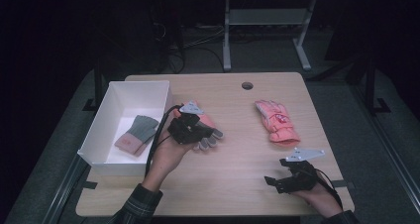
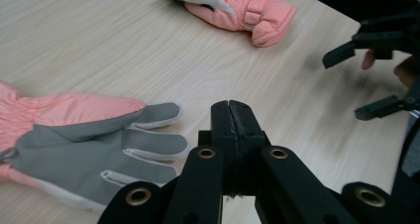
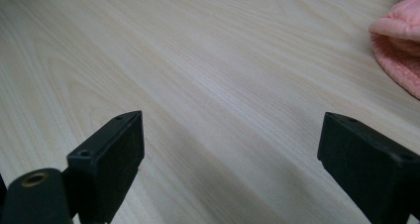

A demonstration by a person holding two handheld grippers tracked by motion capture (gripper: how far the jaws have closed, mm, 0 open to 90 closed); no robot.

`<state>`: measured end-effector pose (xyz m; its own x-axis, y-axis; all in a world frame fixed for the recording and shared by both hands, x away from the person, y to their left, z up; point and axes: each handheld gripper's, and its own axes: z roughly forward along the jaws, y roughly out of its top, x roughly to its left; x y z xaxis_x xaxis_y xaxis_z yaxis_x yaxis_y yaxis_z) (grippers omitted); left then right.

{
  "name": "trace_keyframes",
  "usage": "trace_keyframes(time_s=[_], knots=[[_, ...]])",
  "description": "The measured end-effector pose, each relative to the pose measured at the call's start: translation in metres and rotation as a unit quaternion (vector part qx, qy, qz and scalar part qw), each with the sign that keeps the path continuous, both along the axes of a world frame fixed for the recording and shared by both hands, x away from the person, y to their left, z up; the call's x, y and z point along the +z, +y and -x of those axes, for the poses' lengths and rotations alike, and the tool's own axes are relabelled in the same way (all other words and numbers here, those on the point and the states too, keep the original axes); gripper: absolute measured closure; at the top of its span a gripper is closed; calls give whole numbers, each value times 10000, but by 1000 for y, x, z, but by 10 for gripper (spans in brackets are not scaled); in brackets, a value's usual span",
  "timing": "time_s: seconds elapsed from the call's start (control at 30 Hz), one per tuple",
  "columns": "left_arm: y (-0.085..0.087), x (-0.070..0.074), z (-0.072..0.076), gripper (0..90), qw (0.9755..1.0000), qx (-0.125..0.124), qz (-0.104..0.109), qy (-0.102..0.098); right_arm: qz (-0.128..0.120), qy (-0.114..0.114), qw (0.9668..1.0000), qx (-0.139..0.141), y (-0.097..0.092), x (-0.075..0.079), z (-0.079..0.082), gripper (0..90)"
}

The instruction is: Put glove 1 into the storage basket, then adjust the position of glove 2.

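Left gripper [image 2: 232, 107] jaws closed on nothing, right gripper [image 3: 230, 149] jaws wide apart, white box [image 1: 110, 113] holding grey-pink glove [image 1: 137, 134].

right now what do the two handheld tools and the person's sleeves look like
Both tools are black, with two flat block-like fingers on linkage arms with brass-coloured pivot bushings. The left tool and the right tool each carry a grey three-cornered plate on top and trail a black cable. The sleeve on the left arm is dark plaid.
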<state>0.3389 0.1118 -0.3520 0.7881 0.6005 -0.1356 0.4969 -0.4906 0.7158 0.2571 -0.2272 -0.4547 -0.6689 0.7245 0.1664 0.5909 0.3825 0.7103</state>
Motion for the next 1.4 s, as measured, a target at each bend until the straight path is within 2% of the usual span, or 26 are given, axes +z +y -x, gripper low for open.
trace_keyframes(time_s=[0.03, 0.27, 0.47, 0.67, 0.83, 1.1, 1.33, 1.4], knots=[[-2, -5, -1, 897, 10000, 15, -77, -2, 3, 0, 10000, 6, 0, 0, 0, 104], [-12, -37, -10, 897, 9995, 191, -248, 22, 0, 12, 10000, 23, 0, 0, 0, 104], [-11, -55, -18, 898, 9985, 375, -401, 73, 2, 30, 10000, 39, 1, 0, 0, 104], [-6, -62, -24, 898, 9971, 558, -527, -11, -5, 26, 10000, 33, 1, 0, 1, 104], [-5, -68, -28, 898, 9962, 610, -617, -24, 4, 31, 10000, 35, 1, 0, 0, 104], [-7, -84, -34, 898, 9932, 711, -923, 71, -7, 25, 10000, 30, 1, 1, 1, 104], [-4, -80, -31, 898, 9924, 764, -965, -32, -11, 22, 10000, 35, 0, 1, 1, 104], [-3, -79, -29, 898, 9916, 763, -1040, -18, -9, 18, 10000, 35, 0, 1, 1, 104]])
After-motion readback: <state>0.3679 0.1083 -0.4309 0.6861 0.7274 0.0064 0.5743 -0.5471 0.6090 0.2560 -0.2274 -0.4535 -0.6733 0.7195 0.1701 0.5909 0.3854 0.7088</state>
